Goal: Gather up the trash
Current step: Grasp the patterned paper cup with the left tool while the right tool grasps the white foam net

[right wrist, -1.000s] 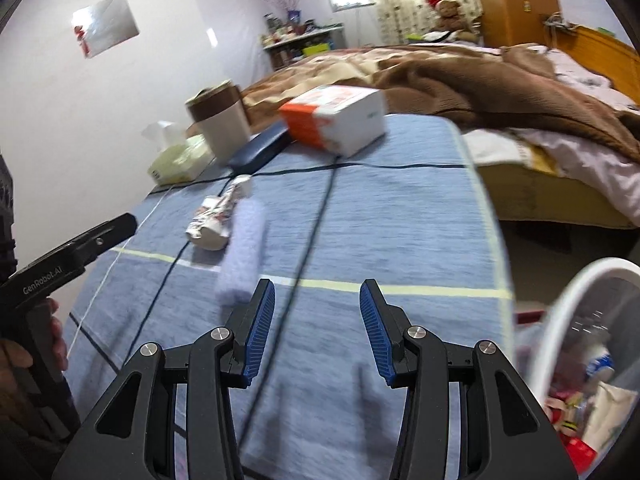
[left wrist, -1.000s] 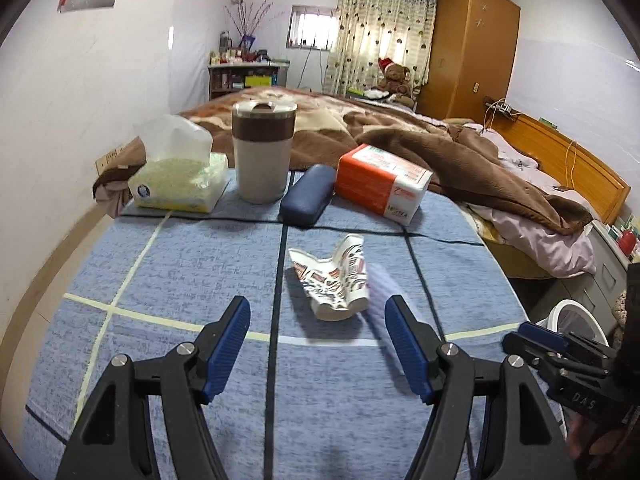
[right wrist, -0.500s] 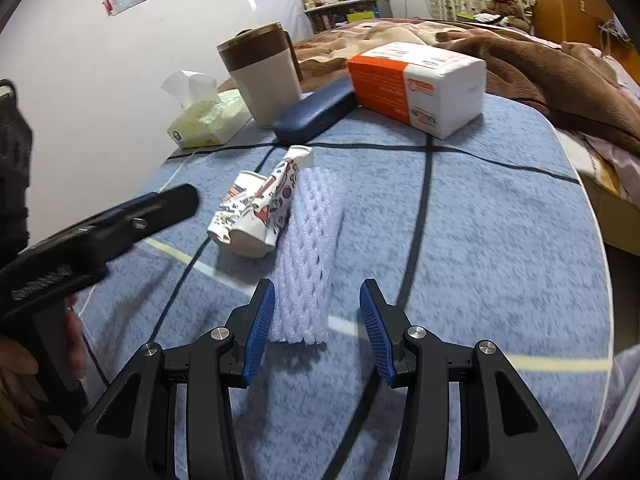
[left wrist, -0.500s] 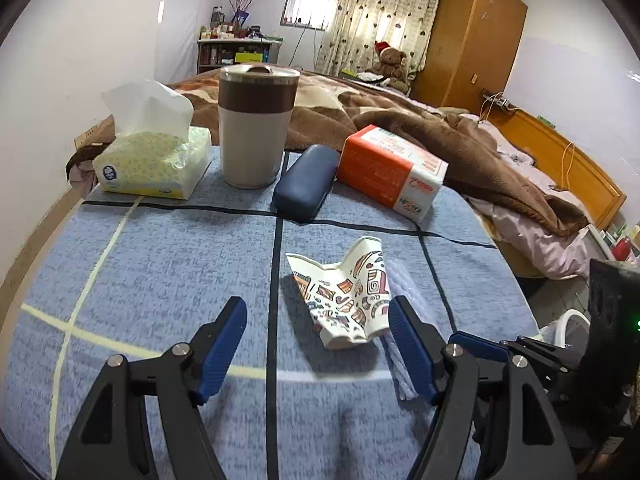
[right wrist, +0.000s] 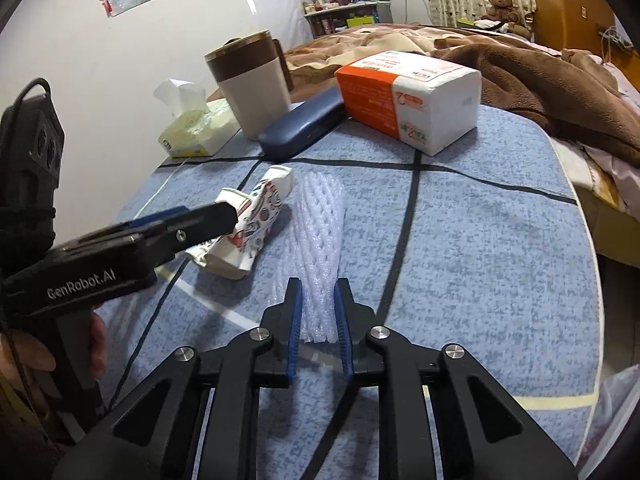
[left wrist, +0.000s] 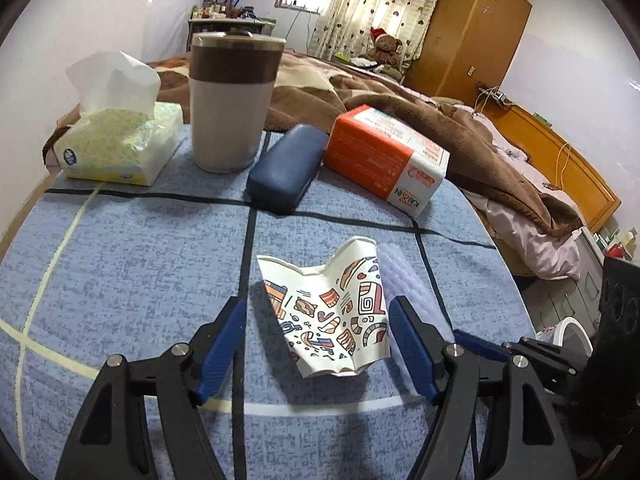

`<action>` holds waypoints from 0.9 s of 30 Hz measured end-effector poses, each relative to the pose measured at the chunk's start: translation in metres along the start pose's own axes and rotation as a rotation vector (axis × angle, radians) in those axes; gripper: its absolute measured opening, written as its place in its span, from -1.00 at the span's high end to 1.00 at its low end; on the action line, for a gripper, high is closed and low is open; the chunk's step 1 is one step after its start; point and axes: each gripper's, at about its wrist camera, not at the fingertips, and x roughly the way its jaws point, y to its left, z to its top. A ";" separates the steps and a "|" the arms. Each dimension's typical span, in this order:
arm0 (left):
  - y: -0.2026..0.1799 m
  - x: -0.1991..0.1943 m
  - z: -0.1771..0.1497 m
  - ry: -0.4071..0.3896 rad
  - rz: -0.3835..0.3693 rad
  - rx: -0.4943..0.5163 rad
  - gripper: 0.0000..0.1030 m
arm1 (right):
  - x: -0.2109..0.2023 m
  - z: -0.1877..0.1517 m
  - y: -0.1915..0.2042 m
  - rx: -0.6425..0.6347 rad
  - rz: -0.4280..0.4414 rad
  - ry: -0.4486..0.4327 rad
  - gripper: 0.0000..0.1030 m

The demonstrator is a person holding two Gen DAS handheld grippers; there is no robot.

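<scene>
Your crushed paper cup lies on the blue checked cloth, flanked by the wide-apart blue pads of your left gripper, neither pressing it. Just right of it lies the white foam net sleeve; your right gripper has just closed, its jaws pinching the sleeve's near end. Bare cloth spreads left and right of both. Along the far edge stand a tissue box, tumbler, blue case and orange-white pack. The table's right edge drops off near a white bin rim
</scene>
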 end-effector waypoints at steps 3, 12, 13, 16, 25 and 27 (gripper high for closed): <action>-0.002 0.007 -0.001 0.023 -0.014 -0.003 -0.47 | 0.000 0.001 -0.003 0.005 0.004 -0.001 0.73; -0.001 0.021 -0.004 0.055 0.031 -0.005 -0.41 | -0.005 0.004 -0.013 0.019 -0.016 -0.028 0.77; -0.001 0.022 -0.004 0.061 0.030 -0.005 -0.37 | -0.005 0.005 -0.014 0.022 -0.019 -0.031 0.77; -0.001 0.024 -0.004 0.067 0.032 -0.002 -0.18 | -0.005 0.005 -0.016 0.027 -0.029 -0.038 0.77; -0.013 0.012 -0.008 0.032 0.087 0.051 -0.11 | -0.011 0.004 -0.017 0.033 -0.039 -0.058 0.77; -0.018 0.005 -0.009 0.020 0.081 0.054 -0.11 | -0.015 0.003 -0.018 0.035 -0.039 -0.065 0.77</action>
